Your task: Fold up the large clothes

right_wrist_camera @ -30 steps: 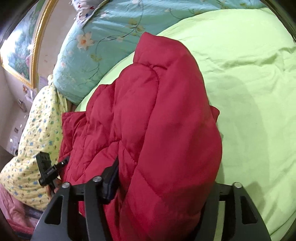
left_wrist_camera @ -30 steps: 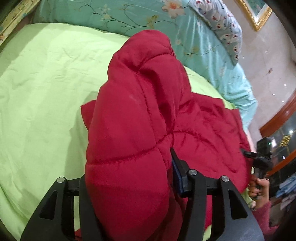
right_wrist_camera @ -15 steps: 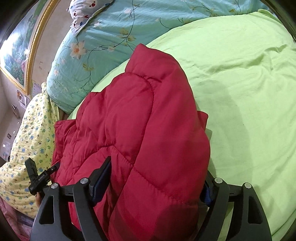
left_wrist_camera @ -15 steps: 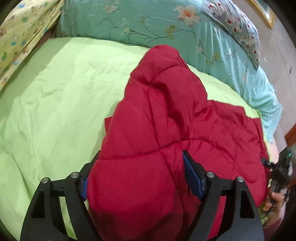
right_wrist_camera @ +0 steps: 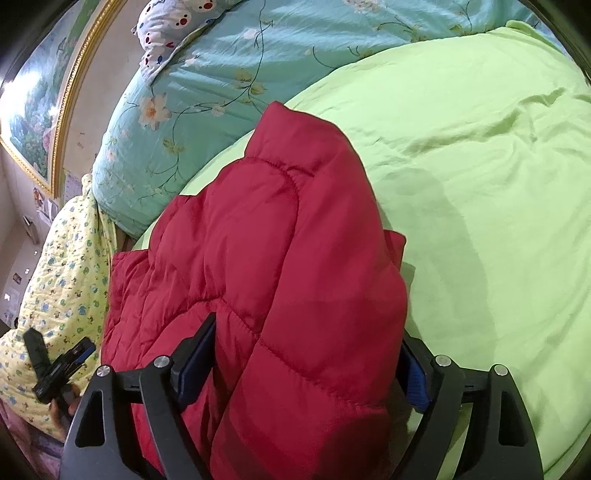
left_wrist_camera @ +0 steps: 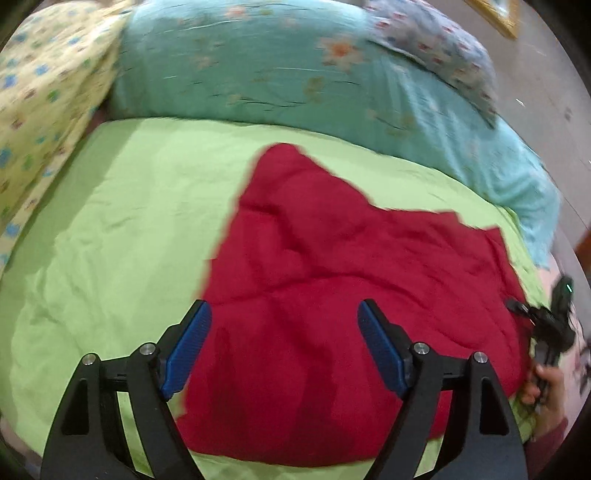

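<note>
1. Red quilted jacket [left_wrist_camera: 332,280] lies on the lime-green bed cover [left_wrist_camera: 122,229], toward its right side in the left wrist view; a peak of the fabric points to the far end of the bed.
2. In the right wrist view the jacket [right_wrist_camera: 280,266] rises as a thick bunched fold, stitched channels visible, running from the near edge up toward the far pillows.
3. Left gripper [left_wrist_camera: 284,347]: jaws spread wide, blue pads clear of the cloth on both sides, jacket lying flat beneath and between them. View is motion-blurred.
4. Right gripper [right_wrist_camera: 303,373]: jaws set wide around the fat fold, blue pads pressed against it on both sides, pinching the jacket.
5. Each wrist view catches the other gripper in a hand at the frame edge: right edge in the left view, lower left in the right view.
6. Far end: teal floral duvet [left_wrist_camera: 280,70] heaped across the bed, a white patterned pillow [right_wrist_camera: 173,22] on top.
7. Yellow printed quilt [right_wrist_camera: 62,266] at the bed's side.
8. Gold-framed painting [right_wrist_camera: 40,107] on the wall behind.
</note>
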`<state>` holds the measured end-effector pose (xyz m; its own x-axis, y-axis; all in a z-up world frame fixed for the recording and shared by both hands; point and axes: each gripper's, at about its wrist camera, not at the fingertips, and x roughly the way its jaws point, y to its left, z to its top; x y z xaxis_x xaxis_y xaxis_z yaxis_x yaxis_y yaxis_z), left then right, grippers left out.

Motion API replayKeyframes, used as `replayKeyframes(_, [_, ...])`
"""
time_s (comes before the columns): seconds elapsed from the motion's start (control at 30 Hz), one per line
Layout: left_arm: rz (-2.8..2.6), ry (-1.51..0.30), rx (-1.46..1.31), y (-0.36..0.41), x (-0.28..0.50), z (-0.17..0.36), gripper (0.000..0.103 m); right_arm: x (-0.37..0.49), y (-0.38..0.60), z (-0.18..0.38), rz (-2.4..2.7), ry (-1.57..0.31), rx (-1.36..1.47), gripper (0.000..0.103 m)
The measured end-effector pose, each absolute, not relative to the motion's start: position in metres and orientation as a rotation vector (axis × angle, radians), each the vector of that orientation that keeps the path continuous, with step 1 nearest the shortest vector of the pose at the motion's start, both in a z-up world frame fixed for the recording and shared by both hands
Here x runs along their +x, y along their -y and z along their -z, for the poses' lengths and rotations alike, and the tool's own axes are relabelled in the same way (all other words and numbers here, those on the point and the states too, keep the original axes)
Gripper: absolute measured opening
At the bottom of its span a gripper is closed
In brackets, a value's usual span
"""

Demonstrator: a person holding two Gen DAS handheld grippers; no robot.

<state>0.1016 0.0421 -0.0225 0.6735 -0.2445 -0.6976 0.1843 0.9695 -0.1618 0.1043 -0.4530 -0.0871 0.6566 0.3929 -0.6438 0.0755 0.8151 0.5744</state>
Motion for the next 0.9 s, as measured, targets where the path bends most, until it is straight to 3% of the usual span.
replayKeyframes(0.4, [0.469,-0.906,0.132,0.061,0.084,0.064,0.082,0.085,0.46,0.074,-0.129,-0.809,0.633,0.087])
replayKeyframes(0.67, [0.476,-0.899,0.078,0.055,0.097,0.074,0.084,0.047,0.438,0.014,0.003,-0.639,0.473,0.088])
replayKeyframes(0.9, [0.479,-0.896,0.068,0.058,0.095,0.072,0.084,0.076,0.35,0.014,-0.168,-0.742,0.248,0.087])
